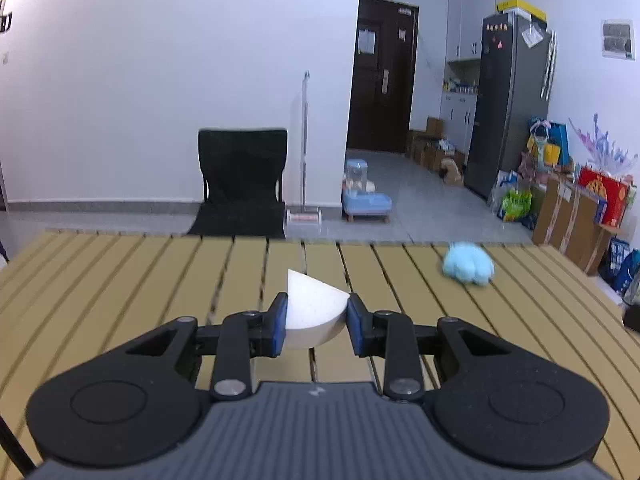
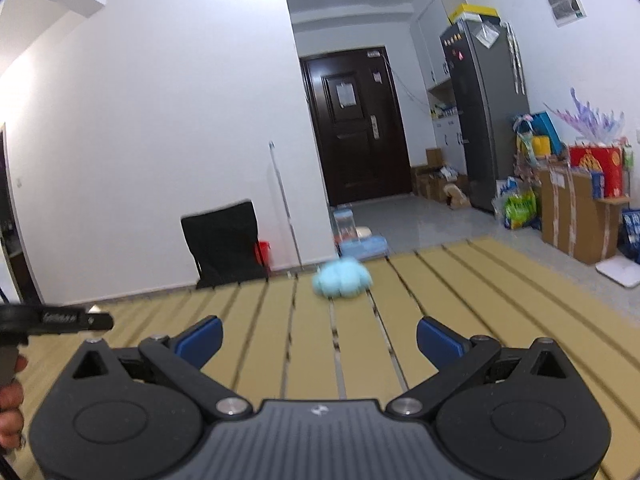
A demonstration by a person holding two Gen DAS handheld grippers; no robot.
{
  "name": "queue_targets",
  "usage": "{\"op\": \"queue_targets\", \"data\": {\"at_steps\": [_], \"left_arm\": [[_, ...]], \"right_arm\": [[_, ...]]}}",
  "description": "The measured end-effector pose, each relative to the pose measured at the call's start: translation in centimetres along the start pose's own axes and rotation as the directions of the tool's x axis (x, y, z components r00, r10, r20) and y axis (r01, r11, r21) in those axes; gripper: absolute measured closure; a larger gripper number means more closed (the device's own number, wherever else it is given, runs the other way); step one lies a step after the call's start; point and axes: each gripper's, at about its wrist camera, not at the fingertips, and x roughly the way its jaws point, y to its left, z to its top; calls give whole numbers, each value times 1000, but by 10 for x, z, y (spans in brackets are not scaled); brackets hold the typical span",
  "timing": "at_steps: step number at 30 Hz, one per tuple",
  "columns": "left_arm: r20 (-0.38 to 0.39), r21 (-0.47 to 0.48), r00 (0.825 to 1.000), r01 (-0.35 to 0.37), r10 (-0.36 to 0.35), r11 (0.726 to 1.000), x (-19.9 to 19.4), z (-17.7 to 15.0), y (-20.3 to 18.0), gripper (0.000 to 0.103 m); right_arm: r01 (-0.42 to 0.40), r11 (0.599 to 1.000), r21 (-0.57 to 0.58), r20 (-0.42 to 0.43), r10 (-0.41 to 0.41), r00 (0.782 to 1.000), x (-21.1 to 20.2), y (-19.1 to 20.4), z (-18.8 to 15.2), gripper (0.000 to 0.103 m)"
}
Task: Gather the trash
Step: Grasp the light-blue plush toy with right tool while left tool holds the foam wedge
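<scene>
Here no writing is being made out clearly: the red box by the right wall carries a gold pattern, and the marks on the papers on the dark door are too small to be read. A small light emblem is being shown on the grey body of each tool.

In the left wrist view, a white foam wedge is being pinched by the left claw, its blue pads pressed against both sides, above the slatted yellow worktop. A crumpled light blue wad is lying on the worktop near its far edge, well apart to the right of the wedge.

In the right wrist view, the right claw is being held spread wide with nothing between its pads, and the blue wad is lying ahead of it at the far edge. Only this view is showing the left tool from the side at the left margin, with part of a hand below it.

Bare slats are being seen around both claws; beyond the far edge a black chair is standing on the floor.
</scene>
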Motion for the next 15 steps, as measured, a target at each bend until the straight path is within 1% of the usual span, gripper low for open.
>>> {"op": "queue_targets", "data": {"at_steps": [2,4,6,9,11,13,15], "left_arm": [[20,0,1000,-8,8,1000,1,11,4,73],[38,-1,999,-23,23,1000,6,21,8,73],[45,-6,998,-37,38,999,15,28,13,73],[36,-19,998,-48,48,999,36,35,22,73],[25,-26,998,-61,62,998,53,38,30,73],[14,-45,997,-72,72,996,68,40,40,73],[6,-60,996,-87,87,994,85,41,51,73]], "right_arm": [[-11,1000,-8,13,11,1000,14,5,22,0],[-2,1000,-30,24,3,1000,33,14,40,0],[5,999,-43,20,-4,1000,56,20,51,0],[55,995,-79,8,-54,998,100,28,62,0],[109,988,-113,-30,-113,993,135,33,66,0],[121,985,-125,-89,-132,987,172,36,68,0],[151,979,-137,-130,-169,977,205,35,67,0]]}}
